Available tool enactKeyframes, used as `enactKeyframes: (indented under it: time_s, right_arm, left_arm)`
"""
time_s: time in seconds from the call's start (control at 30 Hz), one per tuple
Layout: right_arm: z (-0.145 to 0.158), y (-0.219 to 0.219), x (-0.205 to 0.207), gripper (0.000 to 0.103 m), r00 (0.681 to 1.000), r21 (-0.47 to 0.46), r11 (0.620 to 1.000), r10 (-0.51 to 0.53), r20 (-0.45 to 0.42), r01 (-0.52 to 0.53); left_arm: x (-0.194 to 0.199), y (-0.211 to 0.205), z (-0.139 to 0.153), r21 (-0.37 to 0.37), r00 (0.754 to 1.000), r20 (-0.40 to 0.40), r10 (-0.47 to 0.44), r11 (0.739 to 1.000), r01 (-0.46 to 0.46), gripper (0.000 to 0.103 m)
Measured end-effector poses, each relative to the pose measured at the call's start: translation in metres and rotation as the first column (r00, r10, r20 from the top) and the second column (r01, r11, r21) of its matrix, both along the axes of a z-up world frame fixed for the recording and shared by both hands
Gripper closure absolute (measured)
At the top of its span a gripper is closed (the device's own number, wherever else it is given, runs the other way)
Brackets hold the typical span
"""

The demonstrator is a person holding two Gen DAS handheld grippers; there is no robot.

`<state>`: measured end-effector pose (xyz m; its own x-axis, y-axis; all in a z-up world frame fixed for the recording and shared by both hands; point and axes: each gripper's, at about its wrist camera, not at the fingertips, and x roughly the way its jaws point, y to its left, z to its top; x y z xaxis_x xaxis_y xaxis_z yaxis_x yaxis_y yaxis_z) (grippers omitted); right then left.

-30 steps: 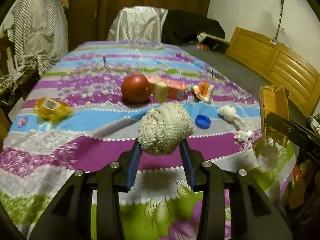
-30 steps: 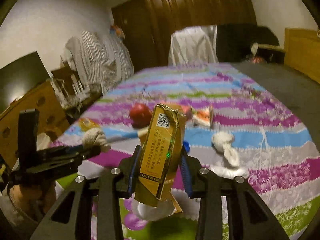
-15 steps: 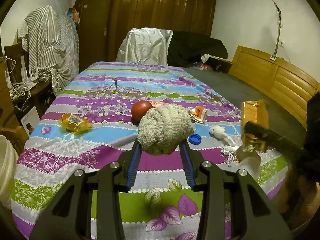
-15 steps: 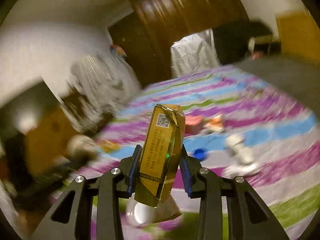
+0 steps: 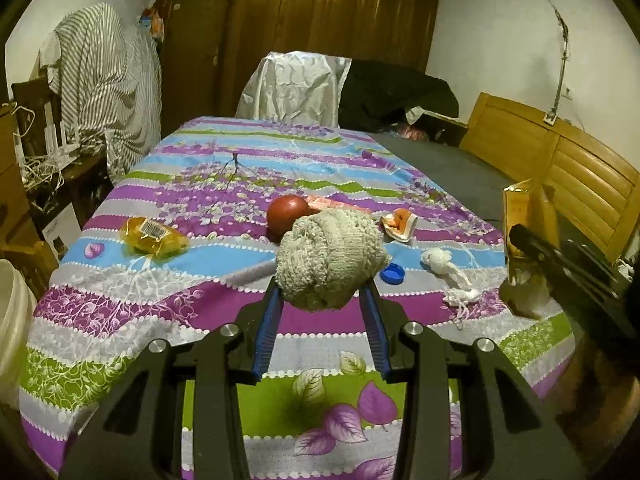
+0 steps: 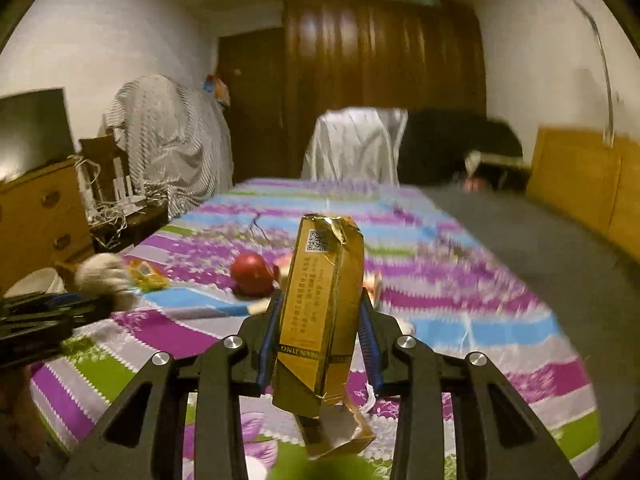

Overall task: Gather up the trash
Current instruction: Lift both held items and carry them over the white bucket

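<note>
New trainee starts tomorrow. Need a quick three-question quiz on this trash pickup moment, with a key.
1. True or false: the left tongs are shut on the gold carton.
2. Which lies nearest the blue bottle cap on the bedspread? A) yellow wrapper B) white rag C) striped cloth
3. Fill in: the right tongs hold the carton with its QR code at the ___ end.

Key: 1 false, they grip the knitted ball. 2 B. 3 top.
</note>
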<state>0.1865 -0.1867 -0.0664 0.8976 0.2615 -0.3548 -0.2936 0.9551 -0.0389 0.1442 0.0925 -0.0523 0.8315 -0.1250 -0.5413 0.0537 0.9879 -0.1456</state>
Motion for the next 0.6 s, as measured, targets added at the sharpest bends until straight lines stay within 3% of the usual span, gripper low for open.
enactKeyframes:
  time_s: [0.07,0.23,0.4,0.6]
  right_arm:
    - [0.008,0.011,-0.020,0.066,0.999,-0.040,0.999,-0.008,0.043,0.009]
    - [0.029,0.017,-0.057,0.066,0.996,-0.011,0.999,-0.040,0.074,0.041]
    - [0.040,0.018,-0.075,0.066,0.995,0.002,0.999,-0.054,0.085,0.054]
    - [0.043,0.019,-0.086,0.066,0.994,0.009,0.998,-0.058,0.091,0.058]
  left_arm:
    - [-0.006,-0.004,0.005,0.010,1.000,0.024,0.008,1.000,-0.008,0.066]
    - [-0.024,-0.014,0.017,0.050,0.995,0.090,0.042,0.998,-0.047,0.065]
    - [-0.040,-0.029,0.026,0.095,0.988,0.147,0.055,0.993,-0.070,0.065]
    - [-0.042,-0.030,0.031,0.098,0.986,0.154,0.057,0.993,-0.072,0.065]
